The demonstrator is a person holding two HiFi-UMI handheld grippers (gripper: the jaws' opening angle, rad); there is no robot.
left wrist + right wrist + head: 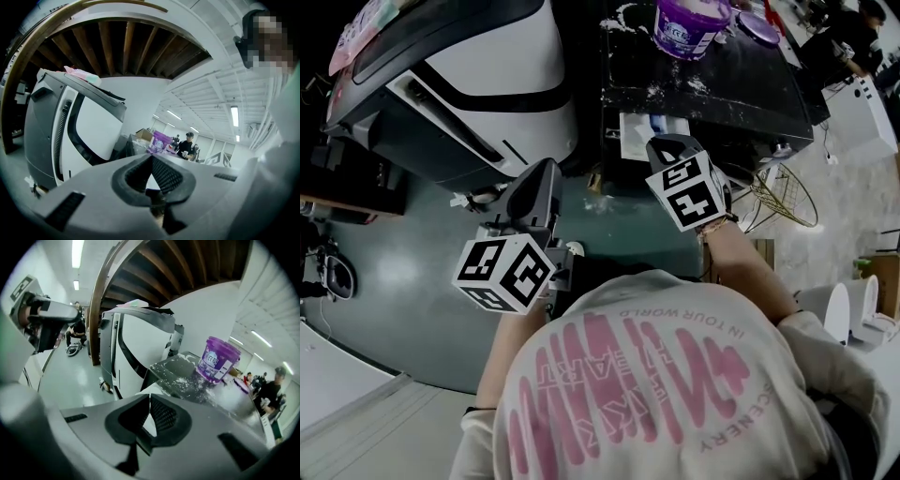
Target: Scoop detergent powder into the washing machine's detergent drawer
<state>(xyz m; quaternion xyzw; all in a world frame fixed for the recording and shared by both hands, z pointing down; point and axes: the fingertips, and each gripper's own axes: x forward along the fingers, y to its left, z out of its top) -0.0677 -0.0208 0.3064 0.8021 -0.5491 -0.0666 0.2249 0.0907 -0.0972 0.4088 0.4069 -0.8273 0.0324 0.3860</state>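
Glossy green-grey floor. Gold wire rack stands on it, just beside the dark counter. White rounded fixtures at the floor's right edge. Overhead: exposed timber joists, pink-and-green packet lying flat below them. Strip lights further back. Bystander in black with a cap stands in the background.

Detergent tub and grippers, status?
Left gripper shut, empty. Right gripper shut, empty. Detergent tub upright on the dark machine top, spilled powder beside it. Nothing blocks the tub.
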